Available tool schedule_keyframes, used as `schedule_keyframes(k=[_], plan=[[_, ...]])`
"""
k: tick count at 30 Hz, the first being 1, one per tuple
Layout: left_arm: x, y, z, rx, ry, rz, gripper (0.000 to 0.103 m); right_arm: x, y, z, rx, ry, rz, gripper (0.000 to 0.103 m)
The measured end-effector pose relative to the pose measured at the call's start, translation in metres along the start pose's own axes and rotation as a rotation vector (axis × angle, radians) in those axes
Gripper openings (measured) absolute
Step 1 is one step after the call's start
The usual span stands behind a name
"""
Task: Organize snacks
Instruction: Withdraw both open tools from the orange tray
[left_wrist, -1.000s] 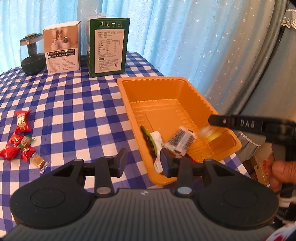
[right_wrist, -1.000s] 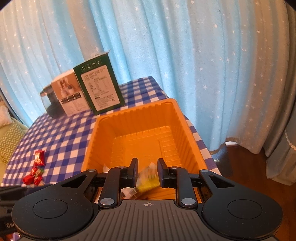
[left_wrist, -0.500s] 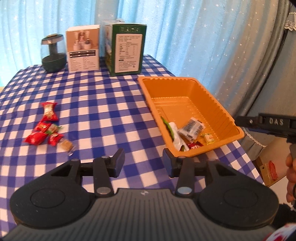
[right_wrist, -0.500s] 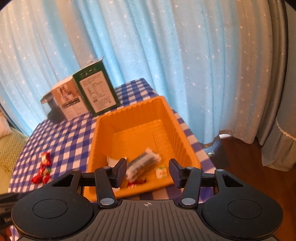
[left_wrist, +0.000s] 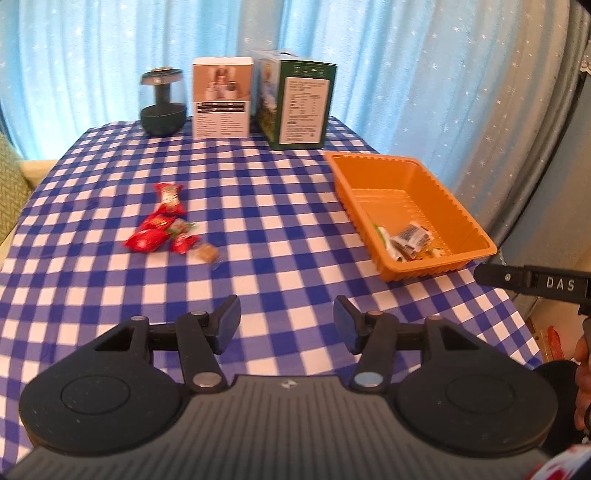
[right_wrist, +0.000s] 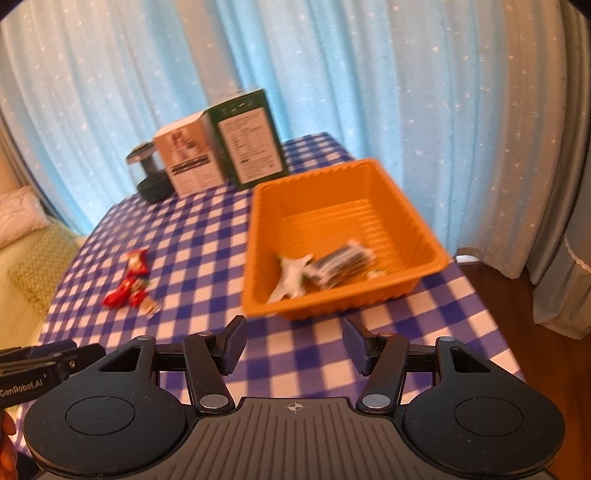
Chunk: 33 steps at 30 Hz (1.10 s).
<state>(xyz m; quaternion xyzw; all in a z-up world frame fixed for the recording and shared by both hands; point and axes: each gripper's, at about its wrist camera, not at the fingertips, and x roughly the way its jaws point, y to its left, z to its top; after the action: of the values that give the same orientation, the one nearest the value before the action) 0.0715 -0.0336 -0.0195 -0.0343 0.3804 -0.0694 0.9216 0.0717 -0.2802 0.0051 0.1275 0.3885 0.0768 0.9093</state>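
Snacks are split in two lots: a cluster of red-wrapped candies (left_wrist: 162, 229) with a small tan sweet (left_wrist: 206, 253) lies on the open middle-left of the bench (left_wrist: 280, 236), while several wrappers (left_wrist: 408, 240) sit in the near end of the orange tray (left_wrist: 476, 230). The tray stands at the right side of the bench, its near right corner close to the bench edge, beyond which the curtain hangs. Between the candies and the tray a wide stretch of checked cloth lies bare, and another bare band runs across the near side in front of both tongs. Along the far edge stand a dark round jar (left_wrist: 162, 101), a white carton (left_wrist: 221, 98) and a green carton (left_wrist: 301, 99), the two cartons just beside each other. The left tongs (left_wrist: 287, 325) have just been opening and stand apart with only cloth between the pads; the right tongs (right_wrist: 294, 345) have likewise been opening and are apart with nothing between them, just short of the tray's near wall. The left view alone shows the right tool's black bar marked DAS (left_wrist: 535, 284) past the tray's near corner and fingers (left_wrist: 583, 369) at the right border. The right view alone shows wooden floor (right_wrist: 491, 291) beyond the bench's right edge and a cushion (right_wrist: 40, 269) at the left.
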Motion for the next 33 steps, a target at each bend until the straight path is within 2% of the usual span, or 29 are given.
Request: schedule_keyframes(k=[11, 33], plan=[[-0.025, 0.039, -0.013, -0.048, -0.01, 0.064, 0.056, 0.001, 0.042, -0.019, -0.079, 0.041, 0.053, 0.059], [-0.031, 0.066, -0.016, -0.092, -0.016, 0.093, 0.063, 0.013, 0.067, -0.018, -0.142, 0.058, 0.076, 0.06]])
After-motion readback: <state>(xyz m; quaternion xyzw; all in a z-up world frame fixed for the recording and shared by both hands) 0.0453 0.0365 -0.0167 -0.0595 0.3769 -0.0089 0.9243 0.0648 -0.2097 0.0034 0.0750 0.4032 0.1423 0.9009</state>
